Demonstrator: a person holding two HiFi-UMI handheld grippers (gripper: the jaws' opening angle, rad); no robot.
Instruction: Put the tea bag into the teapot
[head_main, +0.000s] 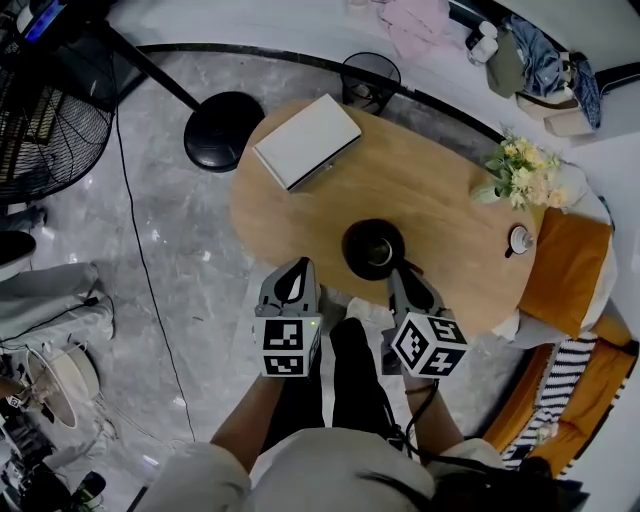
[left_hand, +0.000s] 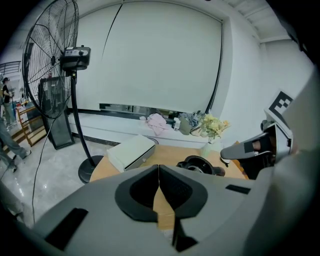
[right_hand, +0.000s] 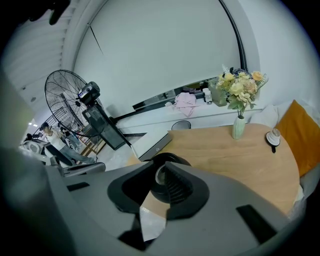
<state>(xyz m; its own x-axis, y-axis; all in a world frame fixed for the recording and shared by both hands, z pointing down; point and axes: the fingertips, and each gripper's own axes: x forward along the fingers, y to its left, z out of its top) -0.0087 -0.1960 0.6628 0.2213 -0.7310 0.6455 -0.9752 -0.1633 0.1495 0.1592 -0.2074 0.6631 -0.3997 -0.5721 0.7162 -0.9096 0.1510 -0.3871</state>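
Note:
A black teapot (head_main: 375, 250) with its top open stands on the oval wooden table (head_main: 420, 180) near the front edge. It also shows in the left gripper view as the teapot (left_hand: 199, 164) and in the right gripper view as the teapot (right_hand: 175, 158). My left gripper (head_main: 297, 265) hovers at the table edge left of the pot, its jaws touching, empty (left_hand: 159, 167). My right gripper (head_main: 393, 275) sits just in front of the pot, tips a narrow gap apart (right_hand: 159, 163), with the pot's mouth showing between them. I see no tea bag clearly in any view.
A white box (head_main: 306, 140) lies at the table's far left. A vase of flowers (head_main: 520, 170) and a small cup (head_main: 518, 240) stand at the right end. A standing fan's base (head_main: 223, 130) and a wire bin (head_main: 370, 78) are beyond the table, and an orange cushion (head_main: 565, 270) is to the right.

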